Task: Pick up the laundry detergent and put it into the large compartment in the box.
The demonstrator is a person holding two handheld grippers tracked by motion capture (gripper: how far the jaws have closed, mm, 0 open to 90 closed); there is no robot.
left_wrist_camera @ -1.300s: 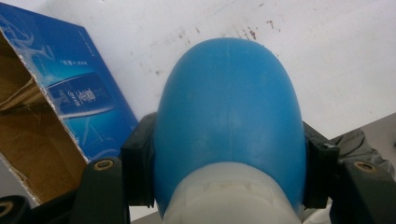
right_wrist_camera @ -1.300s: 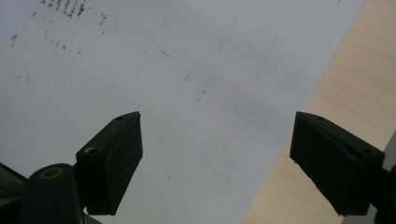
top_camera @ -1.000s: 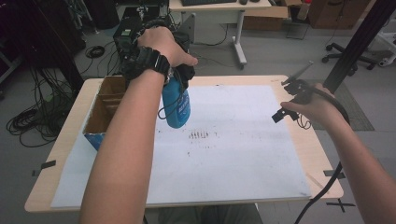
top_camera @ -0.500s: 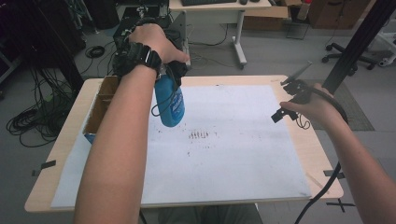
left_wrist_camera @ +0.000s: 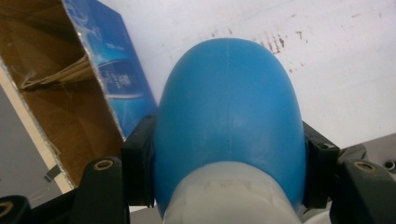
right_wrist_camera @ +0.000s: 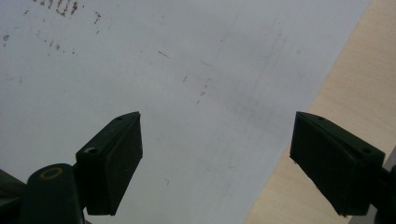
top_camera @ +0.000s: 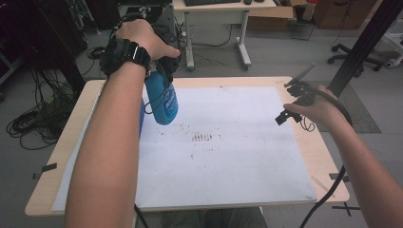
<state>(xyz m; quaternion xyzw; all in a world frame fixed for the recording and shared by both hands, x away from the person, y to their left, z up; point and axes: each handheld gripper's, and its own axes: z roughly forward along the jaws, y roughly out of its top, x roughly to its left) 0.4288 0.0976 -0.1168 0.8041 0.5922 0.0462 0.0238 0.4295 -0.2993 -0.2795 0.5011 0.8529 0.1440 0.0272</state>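
A blue plastic bottle (top_camera: pixel 162 99) hangs above the left part of the white sheet (top_camera: pixel 228 156), held near its top by my left gripper (top_camera: pixel 160 71). In the left gripper view the bottle (left_wrist_camera: pixel 229 107) bulges between the two black pads (left_wrist_camera: pixel 138 163), which press on its sides just above the pale cap; the left gripper (left_wrist_camera: pixel 229 182) is shut on it. My right gripper (top_camera: pixel 289 102) hovers over the sheet's right edge. In the right gripper view it (right_wrist_camera: pixel 217 163) stands open, with nothing between its pads (right_wrist_camera: pixel 116 154).
An open cardboard box (left_wrist_camera: pixel 60 107) with a blue printed side lies at the table's left, under my left forearm. Brown smudges (top_camera: pixel 203 137) mark the sheet's middle. The wooden table edge (top_camera: pixel 328 156) runs along the right. Desks, cables and chairs stand beyond the table.
The left hand has carried the blue bottle to the left and a little farther from me, still gripping it. The right hand has stayed where it was.
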